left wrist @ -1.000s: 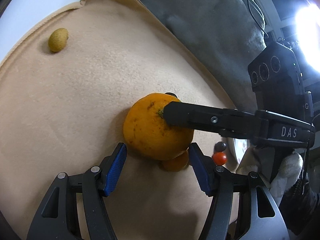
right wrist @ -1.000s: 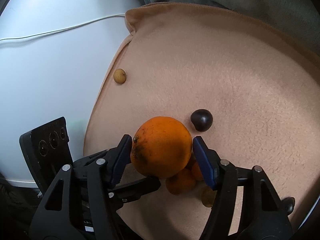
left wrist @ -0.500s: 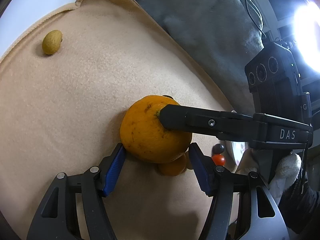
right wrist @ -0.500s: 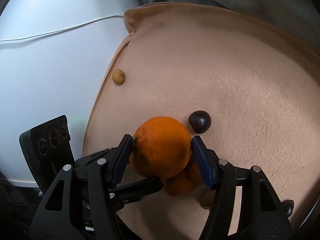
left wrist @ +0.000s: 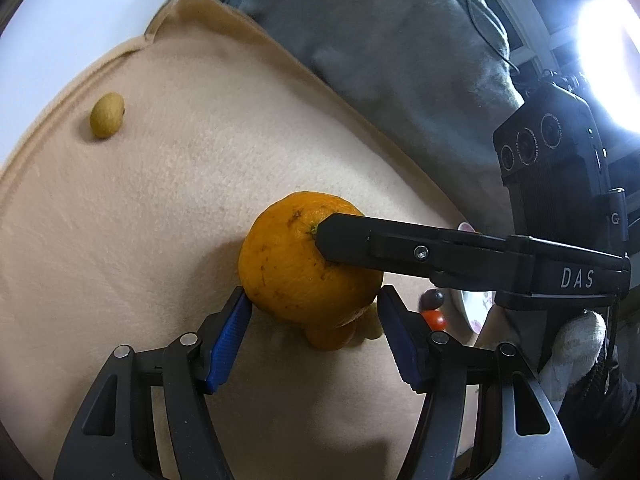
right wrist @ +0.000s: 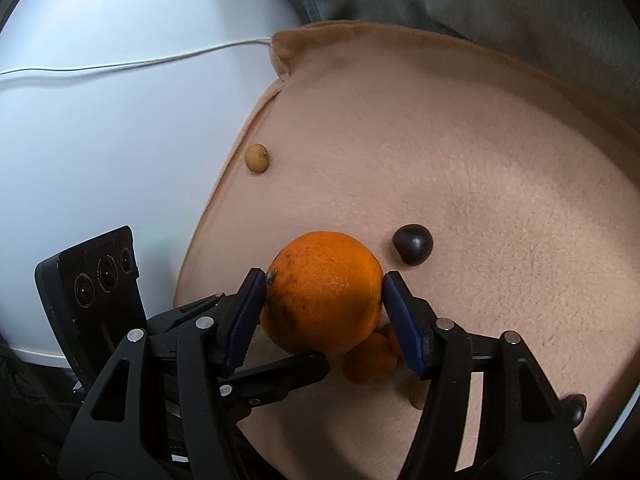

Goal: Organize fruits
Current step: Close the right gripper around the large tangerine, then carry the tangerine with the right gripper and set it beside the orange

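Right now the right claw (right wrist: pixel 324 308) is clamped on the large orange (right wrist: pixel 322 314), its blue pads pressed against the fruit's two flanks. The orange is big, round and deep orange, with a pebbled rind, brown scuffs and speckles on its left side and a small dry stem scar near the left pad. In the left wrist view the same orange (left wrist: pixel 300 264) sits just ahead of the left claw (left wrist: pixel 314 334), whose blue pads stand apart on either side of the fruit's lower half; whether the left-hand pad touches the rind I cannot tell. One black finger of the right claw crosses the fruit's top from the right.

Just below and behind the orange, between the right claw's fingers, lie smaller orange fruits (right wrist: pixel 370 356) bunched together on the tan blanket (right wrist: pixel 480 160). Ahead of the right claw and a little to the right rests a dark glossy fruit (right wrist: pixel 413 245), near the orange but apart from it. Far ahead to the left, close to the blanket's hem, sits a small yellow-brown fruit (right wrist: pixel 256 158). Beyond the hem is the white table (right wrist: pixel 120 140), with a white cable (right wrist: pixel 120 65) running across it.
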A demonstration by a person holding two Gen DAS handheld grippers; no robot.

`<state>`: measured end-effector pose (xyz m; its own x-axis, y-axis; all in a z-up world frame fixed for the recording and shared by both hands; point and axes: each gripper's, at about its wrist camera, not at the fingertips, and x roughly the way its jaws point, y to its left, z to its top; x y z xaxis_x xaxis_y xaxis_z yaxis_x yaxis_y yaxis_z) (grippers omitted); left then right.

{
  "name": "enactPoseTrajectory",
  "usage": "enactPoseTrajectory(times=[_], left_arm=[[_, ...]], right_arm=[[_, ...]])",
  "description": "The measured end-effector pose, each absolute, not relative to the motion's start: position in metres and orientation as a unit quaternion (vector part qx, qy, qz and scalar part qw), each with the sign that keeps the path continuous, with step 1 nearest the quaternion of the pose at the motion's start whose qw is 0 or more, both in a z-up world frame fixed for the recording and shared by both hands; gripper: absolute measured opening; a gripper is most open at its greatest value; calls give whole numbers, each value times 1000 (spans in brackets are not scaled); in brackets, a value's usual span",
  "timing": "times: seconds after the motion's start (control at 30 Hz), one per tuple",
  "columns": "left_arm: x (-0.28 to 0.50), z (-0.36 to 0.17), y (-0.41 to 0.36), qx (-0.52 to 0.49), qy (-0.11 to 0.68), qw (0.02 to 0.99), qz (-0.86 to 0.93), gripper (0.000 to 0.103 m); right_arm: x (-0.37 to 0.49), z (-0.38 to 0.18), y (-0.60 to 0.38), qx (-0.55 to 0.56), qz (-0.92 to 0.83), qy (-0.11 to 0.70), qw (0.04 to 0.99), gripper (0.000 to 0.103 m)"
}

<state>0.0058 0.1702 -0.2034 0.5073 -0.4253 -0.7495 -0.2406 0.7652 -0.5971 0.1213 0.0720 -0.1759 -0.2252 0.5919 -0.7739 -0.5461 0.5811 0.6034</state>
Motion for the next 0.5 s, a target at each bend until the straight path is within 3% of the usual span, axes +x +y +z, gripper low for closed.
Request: enactPoseTrajectory(times=[0.5], left_arm=[[19, -169, 109, -294, 495, 811, -107, 64]], right_arm=[[130, -145, 0, 56, 422, 618, 661, 63]])
